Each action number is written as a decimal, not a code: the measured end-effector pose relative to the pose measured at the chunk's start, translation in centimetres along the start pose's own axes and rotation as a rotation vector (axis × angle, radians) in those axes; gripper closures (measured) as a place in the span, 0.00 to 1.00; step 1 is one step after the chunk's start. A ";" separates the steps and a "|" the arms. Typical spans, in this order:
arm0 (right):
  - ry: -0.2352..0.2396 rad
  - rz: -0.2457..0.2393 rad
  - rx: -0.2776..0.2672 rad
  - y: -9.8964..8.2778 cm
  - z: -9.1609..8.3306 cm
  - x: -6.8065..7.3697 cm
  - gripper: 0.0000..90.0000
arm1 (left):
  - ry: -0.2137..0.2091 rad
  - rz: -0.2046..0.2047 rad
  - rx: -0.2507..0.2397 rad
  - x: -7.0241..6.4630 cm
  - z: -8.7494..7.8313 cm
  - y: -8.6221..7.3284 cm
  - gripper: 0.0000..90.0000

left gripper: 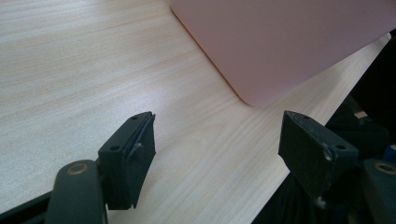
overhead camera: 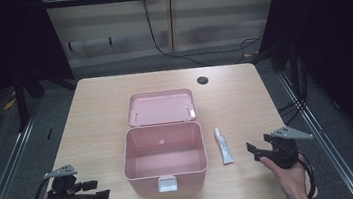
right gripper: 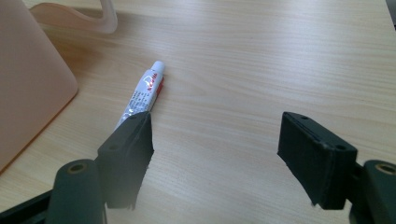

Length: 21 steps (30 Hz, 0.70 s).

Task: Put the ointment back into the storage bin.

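Observation:
A pink box [overhead camera: 164, 153] stands open at the middle of the table, its lid [overhead camera: 161, 107] laid flat behind it and a white latch [overhead camera: 167, 183] at its front. The inside looks empty. A white tube [overhead camera: 223, 146] lies on the table just right of the box; in the right gripper view the tube [right gripper: 142, 92] runs up from behind the left jaw. My right gripper [overhead camera: 255, 151] is open, right of the tube and apart from it. My left gripper [overhead camera: 98, 189] is open near the front left corner, left of the box wall [left gripper: 280, 42].
The wooden table [overhead camera: 97, 123] has a round cable hole [overhead camera: 202, 80] at the back right. Its front edge runs just below both grippers. Dark floor, rails and cables [overhead camera: 169, 50] surround it.

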State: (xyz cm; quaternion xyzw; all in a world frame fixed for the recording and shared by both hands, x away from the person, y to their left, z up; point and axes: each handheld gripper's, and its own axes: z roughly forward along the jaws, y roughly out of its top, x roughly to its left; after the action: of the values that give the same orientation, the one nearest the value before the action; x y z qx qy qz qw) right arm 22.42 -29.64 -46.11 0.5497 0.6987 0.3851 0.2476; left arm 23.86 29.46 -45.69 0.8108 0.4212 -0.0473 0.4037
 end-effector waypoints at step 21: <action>0.136 -0.056 0.069 2.8 -0.8 1.5 0.52 | 0.003 -0.002 0.003 -0.1 0.0 -0.1 0.30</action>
State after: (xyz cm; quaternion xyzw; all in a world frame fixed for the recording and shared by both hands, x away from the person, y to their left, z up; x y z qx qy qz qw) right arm 22.99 -28.09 -43.28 0.5106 0.7420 0.3902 0.1912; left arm 23.75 29.41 -45.71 0.8110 0.4227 -0.0473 0.4018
